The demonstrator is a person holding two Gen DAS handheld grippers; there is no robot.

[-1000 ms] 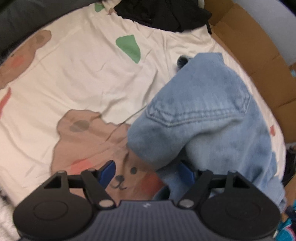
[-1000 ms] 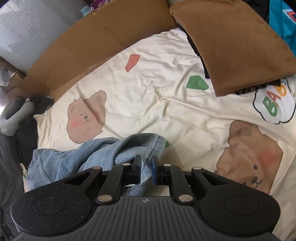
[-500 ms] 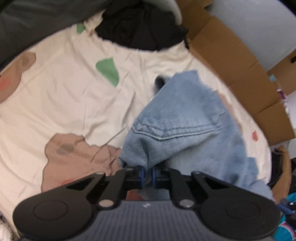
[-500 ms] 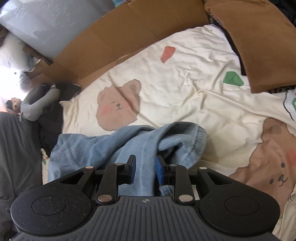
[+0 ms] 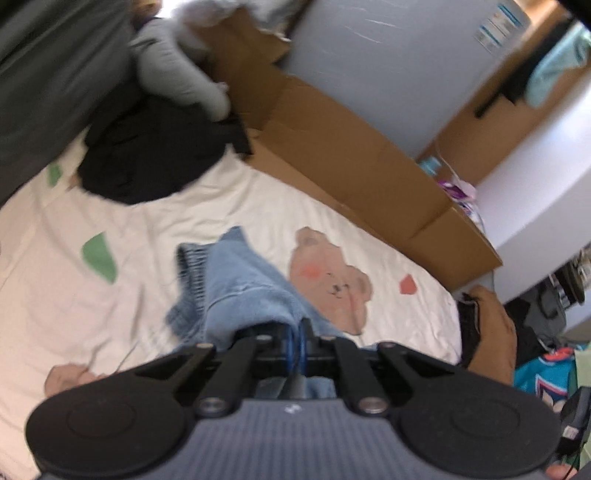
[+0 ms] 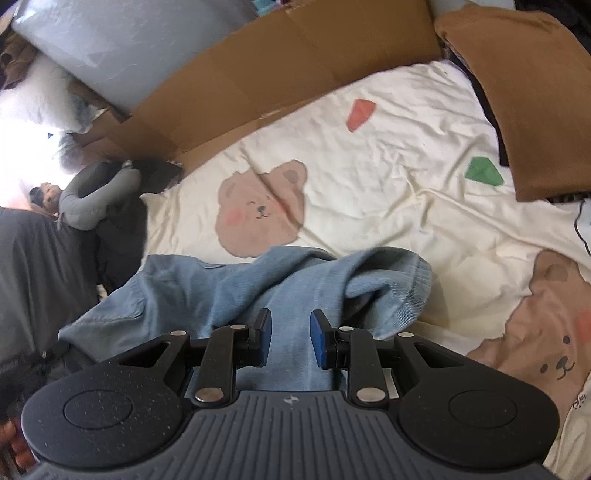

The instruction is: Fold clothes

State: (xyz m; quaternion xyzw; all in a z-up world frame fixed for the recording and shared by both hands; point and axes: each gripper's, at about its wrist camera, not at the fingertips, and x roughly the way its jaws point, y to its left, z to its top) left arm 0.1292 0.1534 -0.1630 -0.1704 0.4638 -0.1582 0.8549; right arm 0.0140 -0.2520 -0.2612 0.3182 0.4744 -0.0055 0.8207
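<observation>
A: Two grips on the denim garment [image 6: 236,291] over the bear-print sheet [image 6: 388,184]?

B: I see left gripper [image 5: 295,341] clamped on an edge, for lifting; right gripper [image 6: 288,332] slightly parted, denim between, maybe loosely pinched.

No wording can be made out anywhere. A white label with blue lines [image 5: 502,24] sits on the pale grey panel [image 5: 388,74] in the left wrist view — its print is too small and blurred to read. Each of the tongs' grey housings bears a small white mark [image 6: 291,400], a logo rather than letters — no brand name shows. The bear-print bedsheet [image 6: 388,184] carries pictures only.
</observation>
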